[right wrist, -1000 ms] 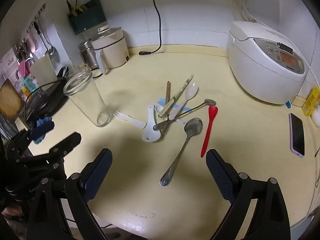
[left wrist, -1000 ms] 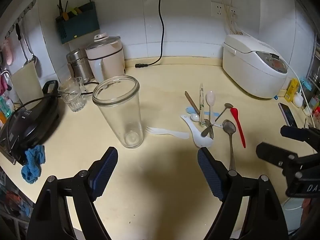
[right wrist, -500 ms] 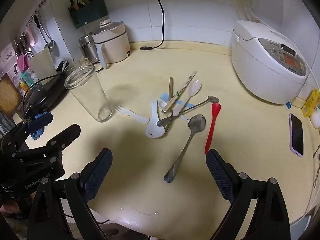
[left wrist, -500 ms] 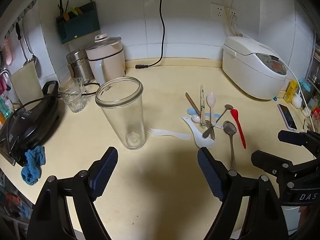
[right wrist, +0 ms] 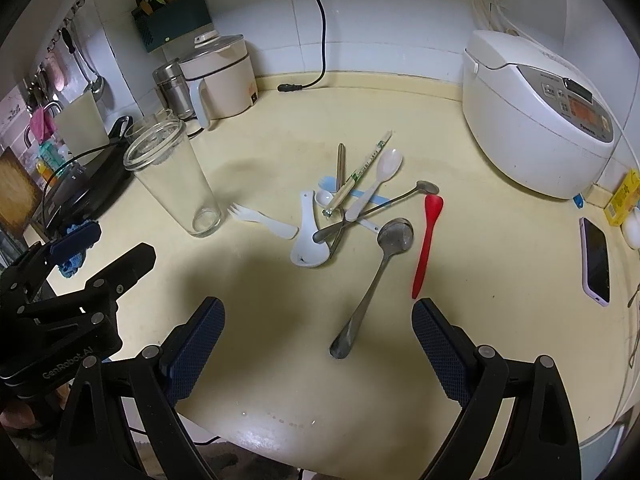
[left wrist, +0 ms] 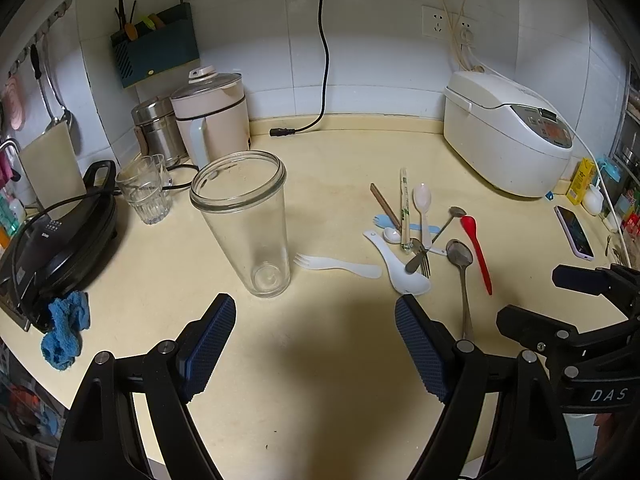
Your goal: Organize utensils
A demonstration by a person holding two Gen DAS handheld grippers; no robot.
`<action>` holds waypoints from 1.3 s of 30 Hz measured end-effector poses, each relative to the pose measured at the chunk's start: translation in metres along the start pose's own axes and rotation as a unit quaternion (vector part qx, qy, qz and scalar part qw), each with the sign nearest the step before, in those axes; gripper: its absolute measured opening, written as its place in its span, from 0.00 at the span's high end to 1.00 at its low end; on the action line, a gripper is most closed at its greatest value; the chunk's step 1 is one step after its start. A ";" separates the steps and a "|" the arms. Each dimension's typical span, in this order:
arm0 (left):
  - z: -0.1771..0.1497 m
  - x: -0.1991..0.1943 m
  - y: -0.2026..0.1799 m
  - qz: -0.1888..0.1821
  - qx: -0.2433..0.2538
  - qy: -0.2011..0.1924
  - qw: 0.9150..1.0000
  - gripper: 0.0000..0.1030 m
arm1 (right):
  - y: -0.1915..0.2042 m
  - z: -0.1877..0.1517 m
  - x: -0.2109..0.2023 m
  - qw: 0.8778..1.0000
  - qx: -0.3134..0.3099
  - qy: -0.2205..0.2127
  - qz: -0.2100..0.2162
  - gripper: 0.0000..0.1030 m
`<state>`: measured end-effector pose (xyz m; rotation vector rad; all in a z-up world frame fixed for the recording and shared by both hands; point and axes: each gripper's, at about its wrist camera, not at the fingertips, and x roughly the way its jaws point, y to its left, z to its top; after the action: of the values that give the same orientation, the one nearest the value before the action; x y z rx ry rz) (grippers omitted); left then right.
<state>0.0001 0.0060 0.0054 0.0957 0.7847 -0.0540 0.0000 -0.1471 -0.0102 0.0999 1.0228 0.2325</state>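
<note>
A tall empty glass jar (left wrist: 248,224) (right wrist: 176,180) stands upright on the cream counter. To its right lies a loose pile of utensils: a white spork (left wrist: 340,265) (right wrist: 264,218), a white rice paddle (left wrist: 400,268) (right wrist: 306,240), a large metal spoon (left wrist: 460,264) (right wrist: 376,268), a red plastic spoon (left wrist: 476,248) (right wrist: 426,240), wrapped chopsticks (left wrist: 405,208) (right wrist: 360,172) and a pale spoon (left wrist: 422,204) (right wrist: 380,178). My left gripper (left wrist: 316,320) is open and empty, just in front of the jar. My right gripper (right wrist: 316,320) is open and empty, over the big spoon's handle end.
A white rice cooker (left wrist: 508,136) (right wrist: 536,116) sits back right; a phone (left wrist: 574,232) (right wrist: 596,256) lies near the right edge. A kettle (left wrist: 212,116), steel canister (left wrist: 158,128), drinking glasses (left wrist: 144,192), black griddle (left wrist: 52,236) and blue cloth (left wrist: 64,336) crowd the left.
Both grippers have drawn back and risen slightly, so the jar and utensils sit a bit farther off. Nothing on the counter has moved; both stay open.
</note>
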 end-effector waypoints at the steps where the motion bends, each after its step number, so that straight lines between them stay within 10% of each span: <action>1: 0.000 0.000 0.000 0.000 0.000 0.000 1.000 0.17 | 0.001 0.000 0.000 1.000 -0.001 0.000 0.000 0.08; 39: -0.005 -0.004 0.009 0.003 -0.003 0.000 1.000 0.17 | 0.008 -0.003 0.002 1.000 -0.004 0.008 0.000 0.08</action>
<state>-0.0057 0.0159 0.0049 0.0930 0.7853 -0.0463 -0.0026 -0.1393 -0.0120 0.0897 1.0378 0.2376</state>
